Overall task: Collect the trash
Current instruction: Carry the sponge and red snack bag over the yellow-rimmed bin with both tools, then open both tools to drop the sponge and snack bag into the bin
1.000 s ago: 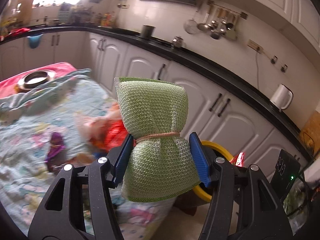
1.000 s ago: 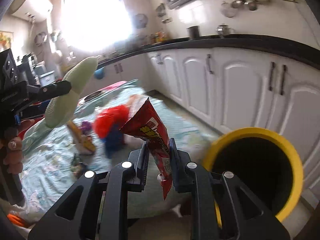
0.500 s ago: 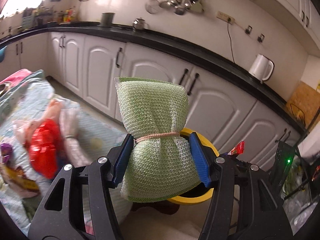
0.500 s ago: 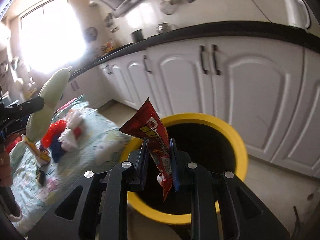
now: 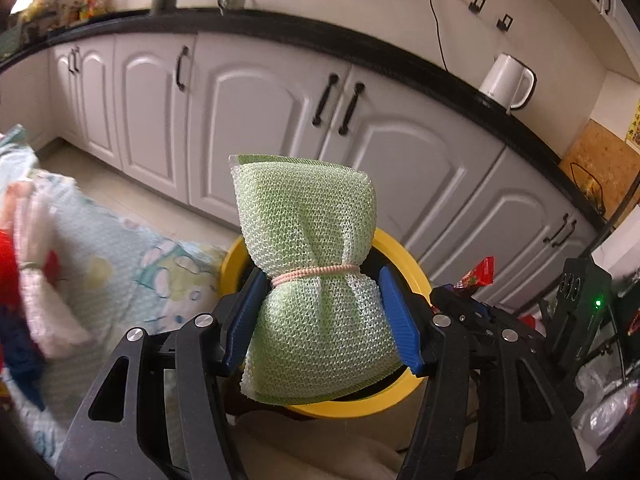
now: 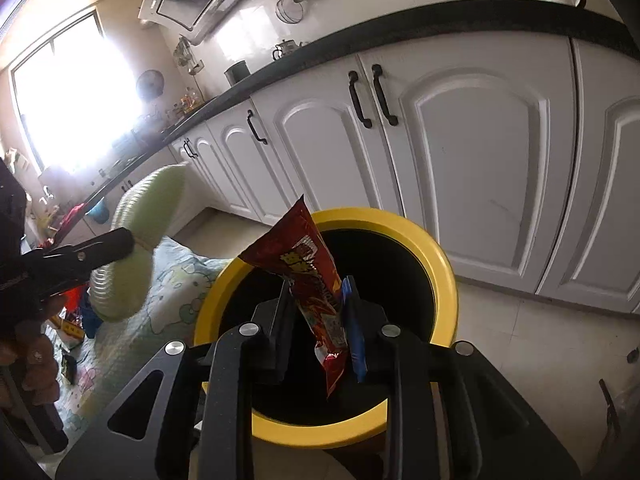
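Left claw (image 5: pixel 324 312): pinching a green mesh scouring sponge (image 5: pixel 308 276) at its waist, where a pink elastic band ties it; both blue pads press on the mesh.
Sponge place: upright between the pads, over the near left part of the yellow bin rim (image 5: pixel 404 256).
Right claw (image 6: pixel 320 320): its jaws have just been opening; a red snack wrapper (image 6: pixel 316 280) stands between them, leaning against the right blue pad with a gap on its left side.
Wrapper place: tilted, directly above the dark mouth of the yellow bin (image 6: pixel 440 264).
Bin: on the floor in front of white cabinets (image 6: pixel 460 152).
Bench: a patterned cloth (image 5: pixel 120 256) covers it, left of the bin, with blurred red and white litter at its left edge.
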Motion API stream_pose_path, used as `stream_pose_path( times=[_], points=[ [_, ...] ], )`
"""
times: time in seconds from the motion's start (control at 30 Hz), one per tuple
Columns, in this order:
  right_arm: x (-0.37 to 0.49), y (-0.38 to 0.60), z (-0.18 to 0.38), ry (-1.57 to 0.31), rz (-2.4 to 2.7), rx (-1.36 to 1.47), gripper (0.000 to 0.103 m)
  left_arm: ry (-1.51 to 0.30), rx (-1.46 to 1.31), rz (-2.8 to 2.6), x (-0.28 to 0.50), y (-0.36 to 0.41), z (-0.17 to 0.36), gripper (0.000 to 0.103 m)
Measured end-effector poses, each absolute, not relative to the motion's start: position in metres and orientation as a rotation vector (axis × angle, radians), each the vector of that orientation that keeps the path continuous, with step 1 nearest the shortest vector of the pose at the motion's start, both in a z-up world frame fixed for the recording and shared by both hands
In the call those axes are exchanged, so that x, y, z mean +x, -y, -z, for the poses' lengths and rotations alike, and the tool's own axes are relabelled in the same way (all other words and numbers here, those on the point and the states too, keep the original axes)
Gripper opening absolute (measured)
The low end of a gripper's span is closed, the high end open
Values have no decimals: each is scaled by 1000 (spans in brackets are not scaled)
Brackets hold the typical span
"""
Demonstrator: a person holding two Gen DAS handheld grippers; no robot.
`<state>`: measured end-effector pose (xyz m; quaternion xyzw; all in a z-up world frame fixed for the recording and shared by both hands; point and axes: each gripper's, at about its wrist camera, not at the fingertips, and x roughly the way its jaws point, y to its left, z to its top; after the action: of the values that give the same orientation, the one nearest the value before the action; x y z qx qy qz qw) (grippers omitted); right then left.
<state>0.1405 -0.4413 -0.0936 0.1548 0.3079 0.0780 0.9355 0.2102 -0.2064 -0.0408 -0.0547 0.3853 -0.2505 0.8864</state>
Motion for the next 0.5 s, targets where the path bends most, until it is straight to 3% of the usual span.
stream_pose_path(
  times=[0.27,0.37,0.43,0.5],
  points=[
    [147,441,104,-654,-160,311,27,-875,-129,565,235,223,57,53],
    [147,442,104,-657,-150,302,39,-884,-134,575,243,227,59,59],
    [146,445,105,-659,-136,295,41,-886,-151,582,246,227,59,77],
    [146,449,106,-659,-131,299,49,-884,-166,597,247,227,58,81]
  ],
)
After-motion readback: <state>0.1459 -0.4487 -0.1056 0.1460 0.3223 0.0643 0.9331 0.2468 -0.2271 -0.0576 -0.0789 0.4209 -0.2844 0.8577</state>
